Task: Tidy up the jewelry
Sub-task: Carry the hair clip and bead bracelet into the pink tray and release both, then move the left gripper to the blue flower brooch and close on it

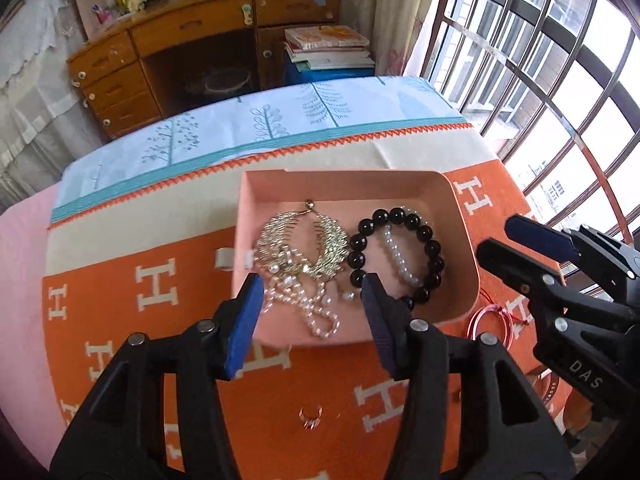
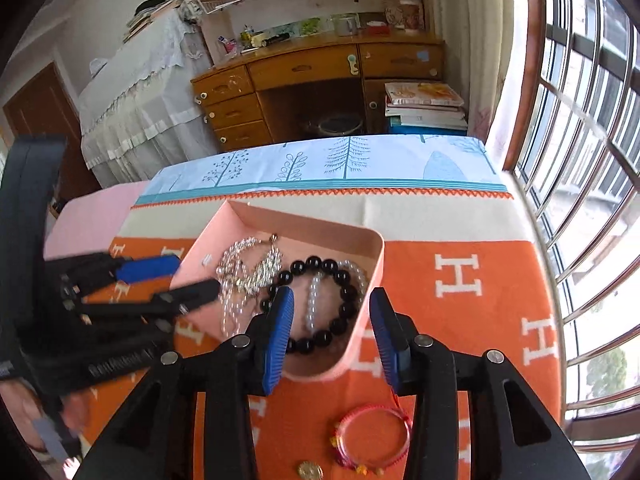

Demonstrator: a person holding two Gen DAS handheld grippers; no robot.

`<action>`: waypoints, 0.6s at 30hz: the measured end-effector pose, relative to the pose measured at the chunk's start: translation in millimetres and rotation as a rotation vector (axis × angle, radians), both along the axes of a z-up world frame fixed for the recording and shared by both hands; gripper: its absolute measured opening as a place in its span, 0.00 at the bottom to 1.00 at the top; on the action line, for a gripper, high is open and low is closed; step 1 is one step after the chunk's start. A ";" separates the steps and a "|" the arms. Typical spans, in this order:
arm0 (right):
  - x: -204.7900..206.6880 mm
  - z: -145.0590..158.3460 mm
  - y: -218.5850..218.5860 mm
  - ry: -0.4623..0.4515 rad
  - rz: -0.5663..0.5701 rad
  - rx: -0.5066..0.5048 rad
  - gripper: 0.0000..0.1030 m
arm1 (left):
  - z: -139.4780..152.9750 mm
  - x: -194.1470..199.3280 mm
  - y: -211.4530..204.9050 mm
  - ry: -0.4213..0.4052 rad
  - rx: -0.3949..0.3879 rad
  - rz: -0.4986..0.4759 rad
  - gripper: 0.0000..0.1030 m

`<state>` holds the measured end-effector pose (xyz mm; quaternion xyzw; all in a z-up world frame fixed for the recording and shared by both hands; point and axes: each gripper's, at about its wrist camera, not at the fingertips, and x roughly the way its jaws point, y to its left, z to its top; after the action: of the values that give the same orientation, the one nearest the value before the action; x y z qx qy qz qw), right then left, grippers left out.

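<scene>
A pink tray sits on the orange H-patterned cloth. In it lie a gold hair comb with pearl strands, a black bead bracelet and a clear bead bracelet. My left gripper is open and empty at the tray's near edge, over the pearl strands. My right gripper is open and empty at the tray's near right corner. A red string bracelet lies on the cloth outside the tray, near a ring and a gold coin-like piece.
The cloth covers a table that ends at a wooden desk behind. A window with bars runs along the right. A stack of books stands beyond the table's far edge.
</scene>
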<state>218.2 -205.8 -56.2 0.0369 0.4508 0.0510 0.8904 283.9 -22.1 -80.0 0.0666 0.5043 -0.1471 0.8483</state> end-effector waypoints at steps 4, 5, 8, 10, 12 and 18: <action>-22.7 8.2 1.9 -0.015 0.016 0.008 0.39 | 18.7 -23.2 12.2 -0.037 -0.013 0.019 0.47; -28.2 10.3 2.4 -0.018 0.017 0.010 0.39 | 23.3 -29.2 15.7 -0.043 -0.025 0.025 0.47; -47.0 20.5 5.7 -0.038 0.030 0.017 0.39 | 37.0 -46.8 25.1 -0.063 -0.042 0.042 0.47; -59.6 30.0 8.9 -0.058 0.037 0.021 0.39 | 46.5 -61.3 32.9 -0.077 -0.055 0.054 0.47; -72.5 37.0 10.9 -0.075 0.048 0.029 0.39 | 55.3 -75.2 39.5 -0.091 -0.061 0.064 0.47; -111.7 55.4 15.1 -0.112 0.066 0.059 0.39 | 74.5 -129.7 60.1 -0.159 -0.049 0.097 0.47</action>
<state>106.5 -190.6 -0.8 0.0456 0.3996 0.0955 0.9106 154.2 38.0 -5.5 0.0327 0.4341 -0.1126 0.8932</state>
